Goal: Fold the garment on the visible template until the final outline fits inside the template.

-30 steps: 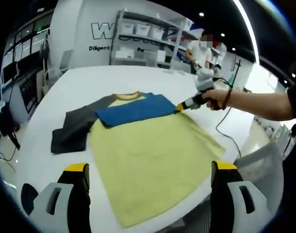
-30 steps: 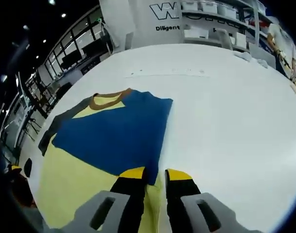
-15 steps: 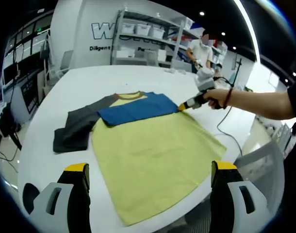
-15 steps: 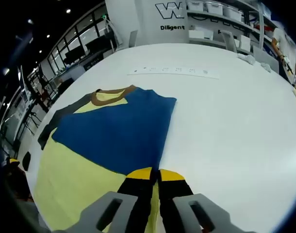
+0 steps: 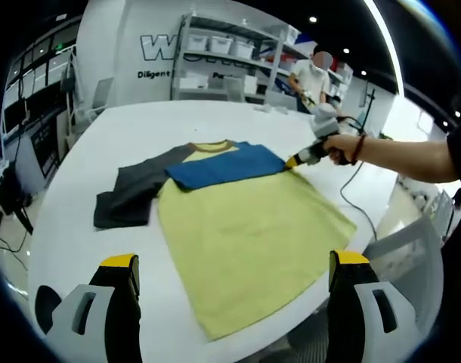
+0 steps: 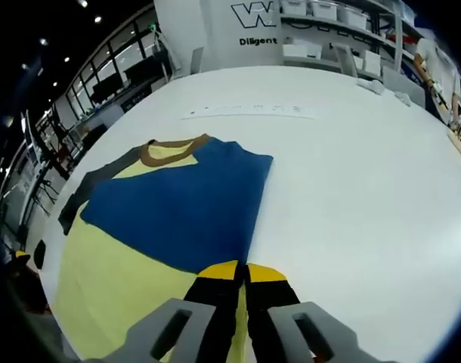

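Observation:
A yellow T-shirt (image 5: 249,234) lies flat on the white table (image 5: 72,227). Its blue sleeve (image 5: 223,163) is folded across the chest, and its grey sleeve (image 5: 128,198) is spread out to the left. My left gripper (image 5: 234,259) hangs open over the table's near edge, with the shirt's hem beyond its jaws. A hand holds my right gripper (image 5: 295,160) at the shirt's far right edge. In the right gripper view that right gripper (image 6: 240,266) is shut on the shirt's edge, where the blue sleeve (image 6: 185,200) meets the yellow body (image 6: 102,283). The brown collar (image 6: 170,150) is in view.
A thin white strip (image 6: 245,111) lies on the table (image 6: 351,174) beyond the shirt. A cable (image 5: 351,198) trails off the table's right side near a grey chair (image 5: 412,253). Shelves with bins (image 5: 223,64) and a person (image 5: 314,76) stand behind.
The right gripper's jaws have closed on the shirt's edge. The shirt has since slid a little to the right across the table. The left gripper has stayed open.

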A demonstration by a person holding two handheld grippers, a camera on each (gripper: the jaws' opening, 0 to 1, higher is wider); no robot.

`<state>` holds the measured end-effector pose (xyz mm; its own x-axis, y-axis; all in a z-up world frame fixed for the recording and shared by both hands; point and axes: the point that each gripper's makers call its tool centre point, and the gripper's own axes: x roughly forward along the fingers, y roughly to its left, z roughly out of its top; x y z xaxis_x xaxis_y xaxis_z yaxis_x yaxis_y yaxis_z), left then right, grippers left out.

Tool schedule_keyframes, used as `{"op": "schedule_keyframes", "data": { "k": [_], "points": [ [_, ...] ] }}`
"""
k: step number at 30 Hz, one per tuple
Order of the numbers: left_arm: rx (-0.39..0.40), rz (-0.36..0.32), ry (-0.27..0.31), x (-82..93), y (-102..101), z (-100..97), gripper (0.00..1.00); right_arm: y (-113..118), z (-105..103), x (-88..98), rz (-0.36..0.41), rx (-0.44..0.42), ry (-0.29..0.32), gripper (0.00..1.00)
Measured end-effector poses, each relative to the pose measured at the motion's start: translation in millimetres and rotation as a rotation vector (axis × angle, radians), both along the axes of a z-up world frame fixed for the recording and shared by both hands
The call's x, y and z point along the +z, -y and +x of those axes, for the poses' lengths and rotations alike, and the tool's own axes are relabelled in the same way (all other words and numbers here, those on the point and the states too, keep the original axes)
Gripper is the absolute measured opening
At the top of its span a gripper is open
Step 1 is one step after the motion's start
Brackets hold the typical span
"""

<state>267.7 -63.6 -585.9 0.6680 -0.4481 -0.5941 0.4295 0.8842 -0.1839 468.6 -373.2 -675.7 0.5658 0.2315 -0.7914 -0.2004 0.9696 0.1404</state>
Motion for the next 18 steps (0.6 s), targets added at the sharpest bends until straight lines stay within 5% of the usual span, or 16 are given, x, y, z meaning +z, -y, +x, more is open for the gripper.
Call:
{"op": "schedule_keyframes", "data": {
  "k": [18],
  "points": [
    [-0.024, 0.008, -0.011, -1.8, 4, -3.8, 0.99, 49, -8, -0.7, -0.05, -0.088, -0.026, 0.0]
  ]
}}
